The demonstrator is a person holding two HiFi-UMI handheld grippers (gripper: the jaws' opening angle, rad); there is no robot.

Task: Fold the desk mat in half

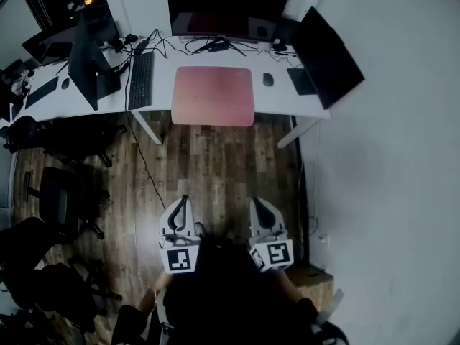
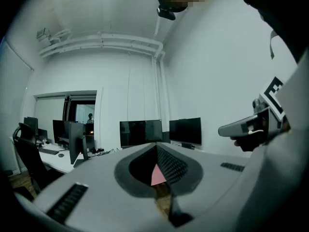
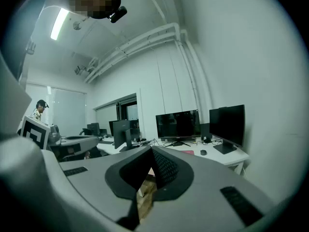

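A: While we stand well back from the white desk, where's the desk mat?

B: Flat on the desk, unfolded, pink. Its front edge seems to hang a bit past the desk's rim. Keyboard just left of it, mouse just right, wide monitor behind w/ cables.

A: And our grippers?

B: Left gripper and right gripper are both clenched, jaws together, nothing in either. We hold them low, side by side, close to our body, pointing toward the desk, well apart from the mat.

A: Room?

B: Wood-plank floor betw. us and the desk. White wall on the right, w/ a 2nd monitor angled at that end. More desks, screens and black chairs off left. Pipes run along under the ceiling.
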